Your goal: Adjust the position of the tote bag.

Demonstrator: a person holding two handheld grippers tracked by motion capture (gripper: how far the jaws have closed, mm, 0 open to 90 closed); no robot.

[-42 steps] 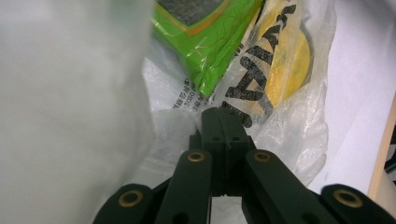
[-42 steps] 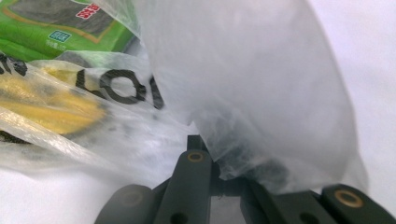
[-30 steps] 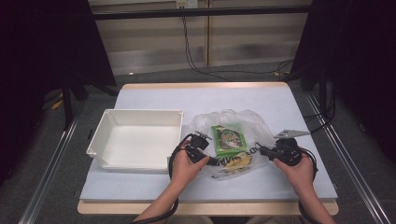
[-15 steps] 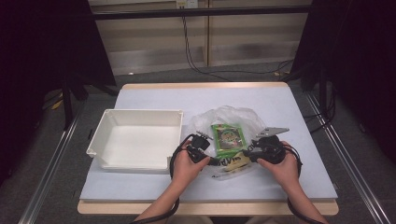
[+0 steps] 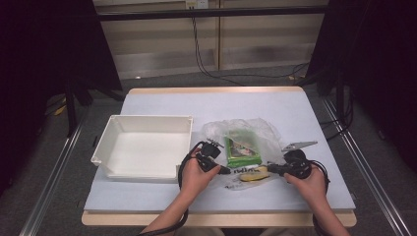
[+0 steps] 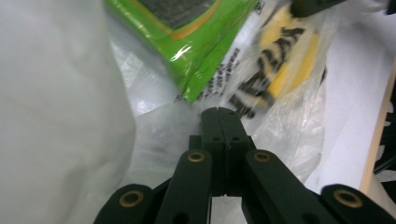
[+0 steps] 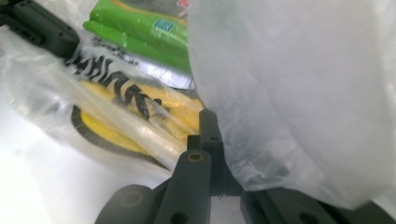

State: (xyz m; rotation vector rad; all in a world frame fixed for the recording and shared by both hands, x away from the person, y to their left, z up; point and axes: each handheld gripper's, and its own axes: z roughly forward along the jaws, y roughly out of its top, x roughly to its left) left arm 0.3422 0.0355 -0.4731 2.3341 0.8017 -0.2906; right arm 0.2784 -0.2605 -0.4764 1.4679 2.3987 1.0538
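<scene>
Both pairs of black fingers are pressed together on the thin film of a clear crinkled plastic bag [image 5: 246, 142], which lies on the pale table top [image 5: 305, 113] just right of a white rectangular plastic tray [image 5: 142, 147]. In its own view, the left gripper [image 6: 219, 114] has its jaws flat against each other at the bag's near-left edge, with film bunched around the tips; whether a fold sits between them is hard to tell. The right gripper [image 7: 208, 121] has just been closing, and its jaws now meet with the bag's film draped over one side, apparently pinching the near-right edge. Inside the bag, a green foil packet [image 5: 242, 151] lies toward the tray's side and a yellow round item with black lettering [image 5: 253, 173] sits nearest the table's front edge, between the two grippers in the high view. The step in hand looks like taking hold of the bag's mouth from both sides. The next move likely calls for drawing the two edges apart or lifting them together, keeping both pinches firm so the slippery film does not slide free and spill the contents short of the tray.
</scene>
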